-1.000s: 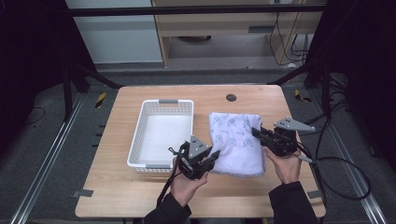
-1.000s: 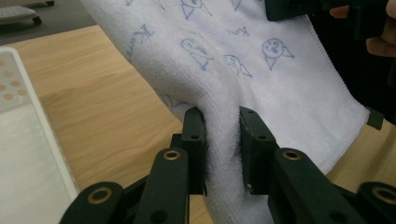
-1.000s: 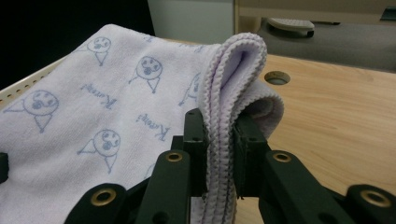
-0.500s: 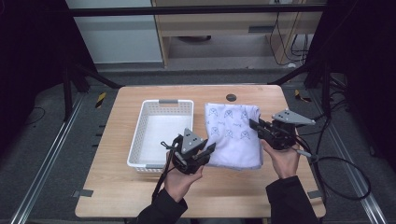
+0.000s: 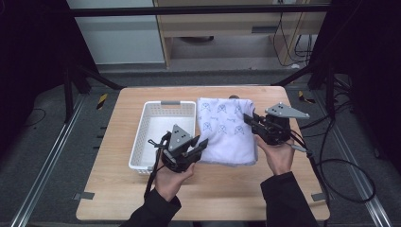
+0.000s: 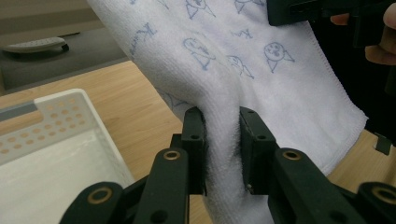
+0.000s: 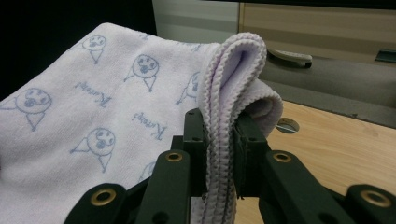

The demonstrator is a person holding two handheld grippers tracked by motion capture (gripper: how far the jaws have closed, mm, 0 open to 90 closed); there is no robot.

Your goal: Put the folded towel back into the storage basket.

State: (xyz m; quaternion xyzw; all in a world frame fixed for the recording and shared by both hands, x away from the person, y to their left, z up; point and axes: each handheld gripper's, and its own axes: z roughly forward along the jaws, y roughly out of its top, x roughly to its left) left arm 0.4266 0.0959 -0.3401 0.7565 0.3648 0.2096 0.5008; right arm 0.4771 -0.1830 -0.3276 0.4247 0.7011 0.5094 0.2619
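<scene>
I see both my left hand-held gripper [image 5: 201, 144] and right hand-held gripper [image 5: 249, 120] clamped on the folded white towel [image 5: 226, 132] with blue cartoon faces.

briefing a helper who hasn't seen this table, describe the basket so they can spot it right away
On the light wooden table, look at the left half, beside the white towel that both grippers hold. The basket is a white rectangular plastic tray with perforated walls and a grey handle at its far end. It is the only rigid, open-topped container there; its neighbour is soft cloth printed with blue figures.
</scene>
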